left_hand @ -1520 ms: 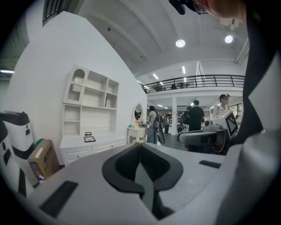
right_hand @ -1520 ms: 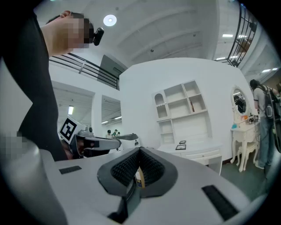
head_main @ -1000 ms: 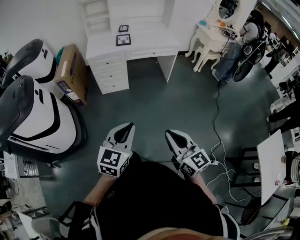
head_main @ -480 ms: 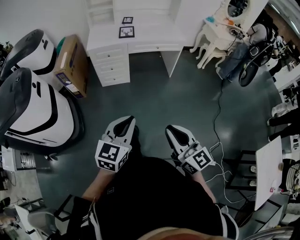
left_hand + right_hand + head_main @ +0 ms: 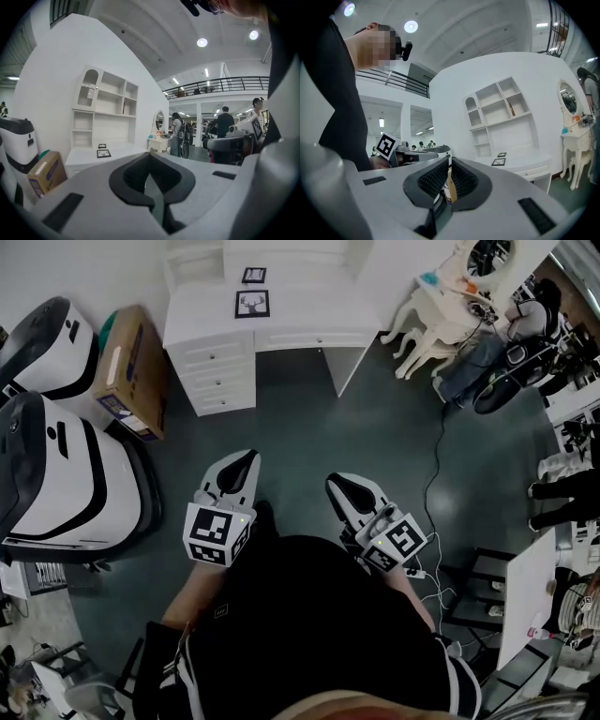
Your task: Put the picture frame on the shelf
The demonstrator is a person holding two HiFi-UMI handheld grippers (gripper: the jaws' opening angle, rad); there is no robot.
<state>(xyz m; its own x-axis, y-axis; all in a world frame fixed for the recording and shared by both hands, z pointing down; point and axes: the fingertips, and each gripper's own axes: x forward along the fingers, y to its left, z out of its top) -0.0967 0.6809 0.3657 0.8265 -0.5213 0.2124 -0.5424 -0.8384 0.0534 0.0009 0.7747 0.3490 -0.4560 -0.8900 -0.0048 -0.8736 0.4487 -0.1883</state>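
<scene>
left gripper (image 5: 150, 165): jaws are sitting pressed together with nothing between them, and it's pointing at the white desk (image 5: 309, 310) from well back across the dark floor

right gripper (image 5: 449, 174): closed up too. Only a thin slit is showing background through it, so it isn't gripping anything. It's hanging just as far back from the desk.

big picture frame (image 5: 251, 304): lying flat on the desk top, over the left half, dark border facing up

small picture frame (image 5: 253, 276): lying just behind the big one, nearer the back edge of the desk, not touching it

shelf (image 5: 105, 110): white cubby unit standing on the back of the desk against the wall. Both frames are still lying on the desk top below it.

drawers (image 5: 220, 376): stacking up under the left end of the desk

cardboard box (image 5: 131, 371): sitting on the floor just left of the desk

white-and-black machines (image 5: 56, 465): parked further left of the desk, past the box

dressing table (image 5: 436, 301): standing off to the right of the desk, with an oval mirror on it

cable (image 5: 433, 474): snaking over the floor to the right of the desk

person (image 5: 309, 634): wearing a black top, holding both grippers out toward the desk

other people: a few are hanging around right of the desk, past the dressing table, too small to say much
</scene>
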